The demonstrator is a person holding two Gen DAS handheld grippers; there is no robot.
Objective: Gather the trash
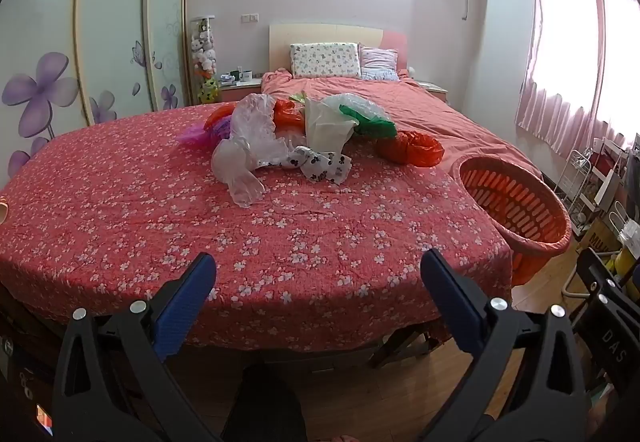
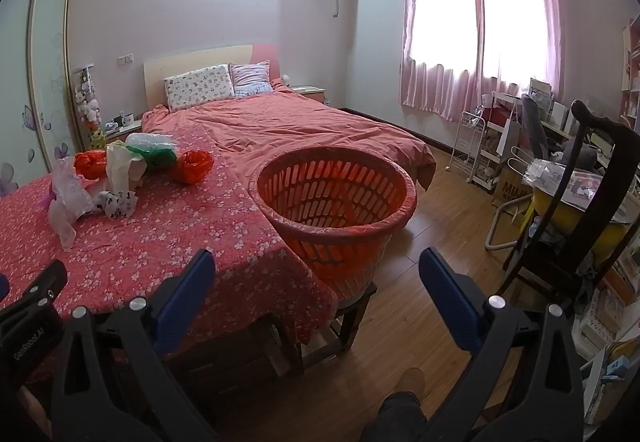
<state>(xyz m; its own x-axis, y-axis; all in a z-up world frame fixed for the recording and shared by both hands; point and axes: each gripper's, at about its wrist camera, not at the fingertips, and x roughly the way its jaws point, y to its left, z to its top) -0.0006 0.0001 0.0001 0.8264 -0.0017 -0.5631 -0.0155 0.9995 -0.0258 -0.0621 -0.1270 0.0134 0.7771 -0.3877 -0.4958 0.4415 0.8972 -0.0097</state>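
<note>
- A bedroom: a table under a red flowered cloth stands at the foot of a bed, with pink curtains over a bright window.
- The trash is a loose heap of plastic bags lying on the far half of the cloth: clear and white ones at the front, a green one and an orange-red one toward the right.
- An orange slatted basket, apparently lined with a clear film, stands on a stool just beside the table's right edge; it looks empty, so collecting has likely not begun.
- The left gripper hovers spread wide over the near edge of the cloth, well short of the heap and holding nothing.
- The right gripper is likewise spread and empty, facing the basket.
- To do this step well, I judge: reach for the nearest clear bag, pinch a bunched fold rather than a flat sheet, and lift slowly, as thin film slips and may drag neighbouring bags along.
</note>
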